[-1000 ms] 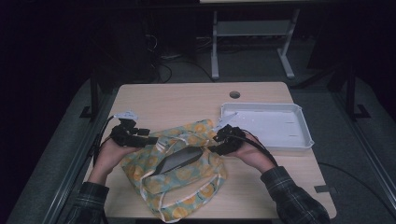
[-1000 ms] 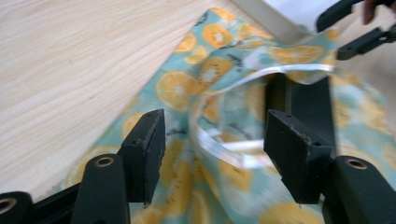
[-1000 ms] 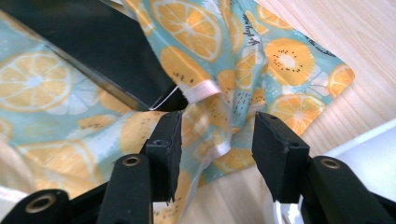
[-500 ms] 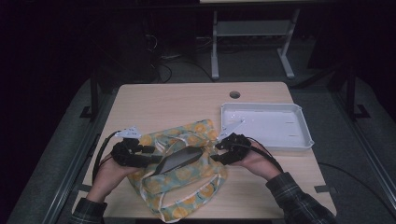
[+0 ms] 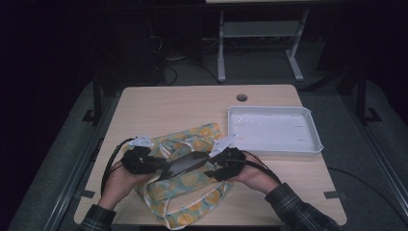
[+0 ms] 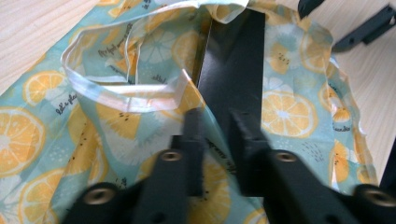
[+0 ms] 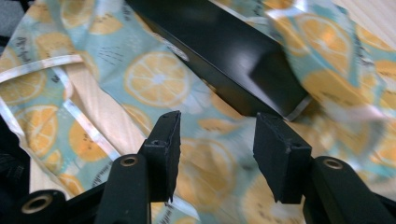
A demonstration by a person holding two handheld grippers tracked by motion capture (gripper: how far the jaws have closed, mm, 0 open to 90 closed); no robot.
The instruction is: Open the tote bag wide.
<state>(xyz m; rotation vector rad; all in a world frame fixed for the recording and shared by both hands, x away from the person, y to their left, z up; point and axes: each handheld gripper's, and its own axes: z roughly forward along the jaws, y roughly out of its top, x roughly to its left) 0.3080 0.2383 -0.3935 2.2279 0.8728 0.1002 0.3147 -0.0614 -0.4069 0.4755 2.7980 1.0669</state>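
A cloth bag (image 5: 192,192) printed with orange slices lies on the table's near half. A flat black box (image 5: 185,164) rests in its mouth. In the left gripper view my left gripper (image 6: 217,126) has just been closing. Its jaws now pinch the bag's fabric (image 6: 116,135) at the near end of the black box (image 6: 233,60). From above, the left gripper (image 5: 161,167) sits at the bag's left edge. My right gripper (image 5: 212,168) is at the box's right end. Its jaws (image 7: 217,128) stand apart over the fabric (image 7: 159,79), just short of the box (image 7: 219,42).
A white tray (image 5: 274,147) stands at the right of the wooden table (image 5: 168,106), close behind my right hand. A cable hole (image 5: 241,97) is near the far edge. White bag handles (image 5: 192,209) trail toward the near edge.
Both grippers have come nearer to the person and closer together at the box. The left jaws have closed onto the bag's fabric. The bag has bunched up a little.
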